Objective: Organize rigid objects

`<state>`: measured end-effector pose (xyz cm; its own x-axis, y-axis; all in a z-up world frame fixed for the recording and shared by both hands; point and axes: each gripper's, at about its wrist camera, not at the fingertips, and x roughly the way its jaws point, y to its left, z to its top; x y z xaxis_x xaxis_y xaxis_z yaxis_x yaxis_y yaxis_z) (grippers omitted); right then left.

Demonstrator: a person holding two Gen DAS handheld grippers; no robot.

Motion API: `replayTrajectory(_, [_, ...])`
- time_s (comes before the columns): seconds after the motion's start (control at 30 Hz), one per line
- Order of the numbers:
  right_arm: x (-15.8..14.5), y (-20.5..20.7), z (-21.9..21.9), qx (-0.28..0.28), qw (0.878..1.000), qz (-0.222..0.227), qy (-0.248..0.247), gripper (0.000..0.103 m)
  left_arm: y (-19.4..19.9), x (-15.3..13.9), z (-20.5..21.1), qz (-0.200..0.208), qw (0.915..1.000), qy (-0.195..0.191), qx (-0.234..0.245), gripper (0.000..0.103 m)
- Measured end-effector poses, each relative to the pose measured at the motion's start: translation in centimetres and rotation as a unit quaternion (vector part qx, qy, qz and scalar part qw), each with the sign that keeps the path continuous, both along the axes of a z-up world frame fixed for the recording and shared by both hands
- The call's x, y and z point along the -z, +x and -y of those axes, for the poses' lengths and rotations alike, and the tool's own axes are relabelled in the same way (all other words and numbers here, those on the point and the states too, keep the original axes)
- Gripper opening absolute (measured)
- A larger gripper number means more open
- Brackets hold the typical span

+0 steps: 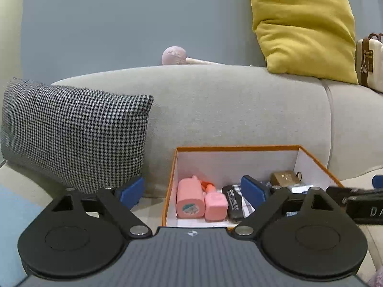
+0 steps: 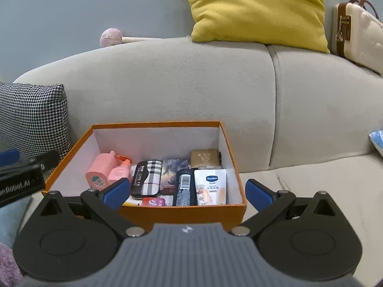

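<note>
Item: orange box (image 2: 182,211), open-topped, white-lined card, stood on the seat of a grey sofa (image 2: 167,79) just in front of the backrest.

Contents, left to right in the right wrist view: large pink bottle (image 2: 100,171) lying on its side; smaller pink pump bottle (image 2: 119,171) touching it; plaid tin (image 2: 146,178); dark picture card (image 2: 172,172) partly under its neighbours; black tube (image 2: 183,186) with barcode; white sachet (image 2: 210,186); gold box (image 2: 204,157) at the far right corner. All packed close, none upright.

Surroundings: houndstooth cushion (image 1: 74,134) to the left, yellow cushion (image 2: 258,9) on the backrest, cream case (image 2: 356,33) far right.

Left gripper (image 1: 194,191): jaws spread wide, nothing between them, near the box's left wall. Right gripper (image 2: 188,192): jaws likewise wide and empty, straddling the near wall.

Handling, as judged: the box was probably light but its card walls would flex; best taken at opposite side walls close to the corners, one gripper each. The tin and gold box looked stiff and safe to pinch across the narrow sides. The bottles looked smooth and round, likely to slip; grip at the neck. The sachet was soft; take it by an edge.
</note>
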<state>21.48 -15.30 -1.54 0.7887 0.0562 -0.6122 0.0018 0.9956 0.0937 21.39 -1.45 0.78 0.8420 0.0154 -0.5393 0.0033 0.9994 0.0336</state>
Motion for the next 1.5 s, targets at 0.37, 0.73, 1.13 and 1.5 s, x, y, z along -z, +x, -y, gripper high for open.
replayTrajectory(0.37, [1.9, -0.8, -0.4, -0.008, 1.000, -0.002, 0.014, 0.101, -0.1, 2.0, -0.2, -0.063, 0.9977, -0.026, 0.004, 0.103])
replayTrajectory(0.73, [2.2, -0.9, -1.0, -0.018, 1.000, -0.003, 0.010, 0.101, -0.3, 2.2, 0.4, -0.057, 0.9984, -0.006, 0.000, 0.103])
replayTrajectory(1.13, [1.7, -1.7, -1.2, -0.025, 1.000, 0.000, -0.002, 0.101, -1.0, 1.6, 0.6, -0.054, 0.9984, -0.007, 0.009, 0.103])
replayTrajectory(1.5, [1.6, -1.7, -1.0, -0.026, 1.000, -0.001, -0.001, 0.102, -1.2, 1.4, 0.6, -0.054, 0.9985, -0.006, 0.008, 0.103])
